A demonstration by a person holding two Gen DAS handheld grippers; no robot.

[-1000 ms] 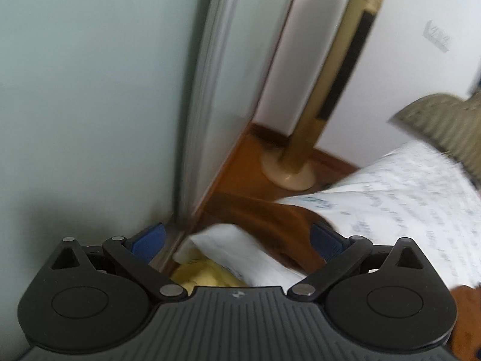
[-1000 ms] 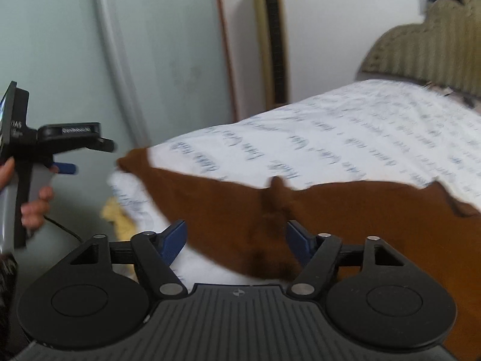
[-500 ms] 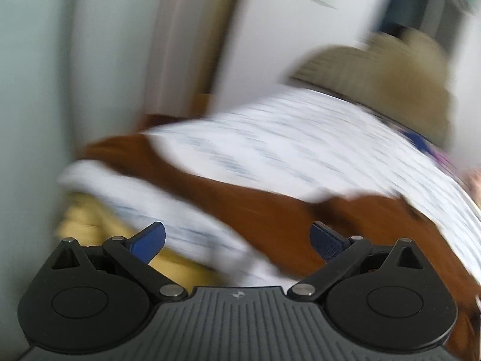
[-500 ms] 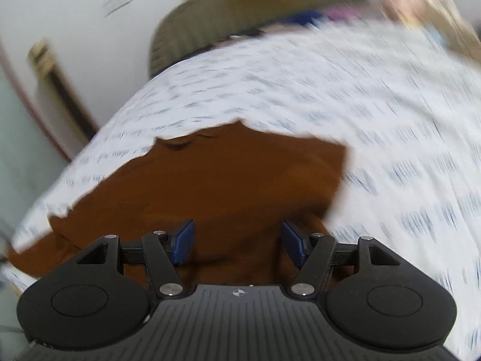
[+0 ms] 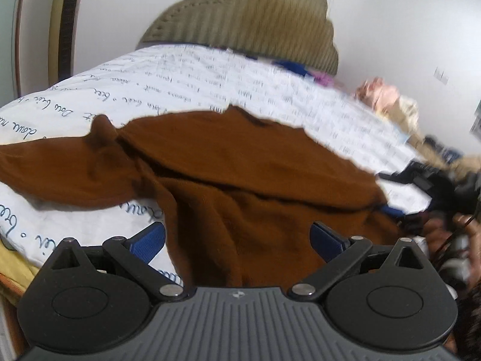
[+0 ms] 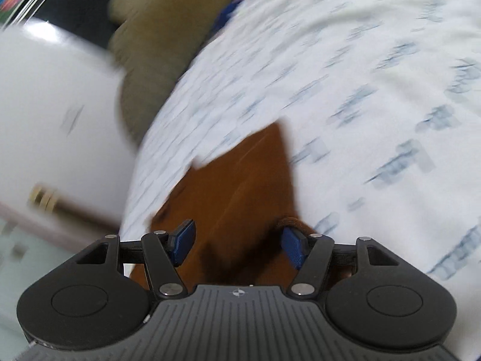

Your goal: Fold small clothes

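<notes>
We hold our left gripper (image 5: 237,237) with jaws released above the brown garment (image 5: 240,174), which lies spread near the bed's (image 5: 186,75) foot edge. Our right gripper (image 6: 237,240) also hovers with jaws released over its sleeve.

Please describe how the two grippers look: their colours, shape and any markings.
Both the left gripper and the right gripper look alike: a ribbed dark grey body with a small white logo, two round black discs, black linkage bars with silver pins, and blue pads on the fingers.
</notes>
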